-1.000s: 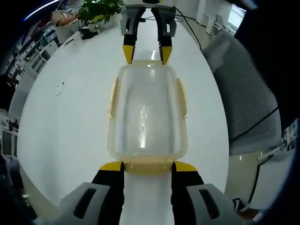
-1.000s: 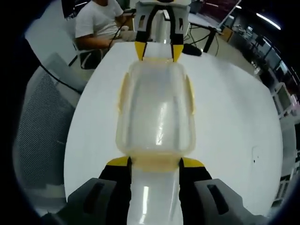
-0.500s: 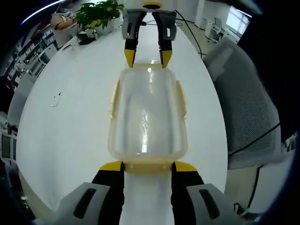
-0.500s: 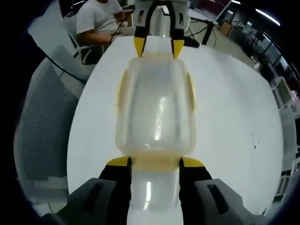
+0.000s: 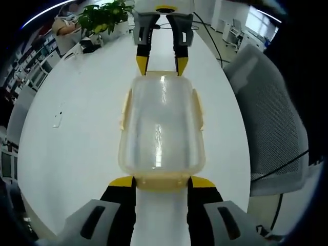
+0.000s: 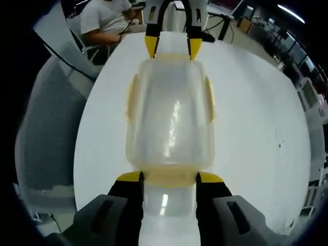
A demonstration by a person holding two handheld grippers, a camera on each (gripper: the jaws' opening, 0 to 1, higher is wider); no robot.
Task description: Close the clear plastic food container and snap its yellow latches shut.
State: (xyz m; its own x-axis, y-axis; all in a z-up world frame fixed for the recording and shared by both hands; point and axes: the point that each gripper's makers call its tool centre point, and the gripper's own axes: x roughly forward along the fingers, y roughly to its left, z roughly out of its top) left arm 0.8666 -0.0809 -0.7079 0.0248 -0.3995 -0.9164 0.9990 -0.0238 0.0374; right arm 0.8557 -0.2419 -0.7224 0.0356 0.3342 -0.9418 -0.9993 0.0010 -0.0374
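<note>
Left gripper view: the left gripper (image 5: 161,183) reaches forward over a round white table (image 5: 77,138), its yellow-tipped jaws spread to either side of the near end latch of the clear plastic food container (image 5: 161,128), which lies lid-on at the table's middle. The right gripper (image 5: 160,64) meets the container's far end from the opposite side, jaws likewise apart. Pale yellow latches (image 5: 123,107) flank the long sides.

Right gripper view: the same arrangement reversed, the right gripper straddling the near latch and the left gripper at the far end. A grey mesh chair (image 6: 46,118) stands left; a seated person (image 6: 105,20) is beyond the table.
</note>
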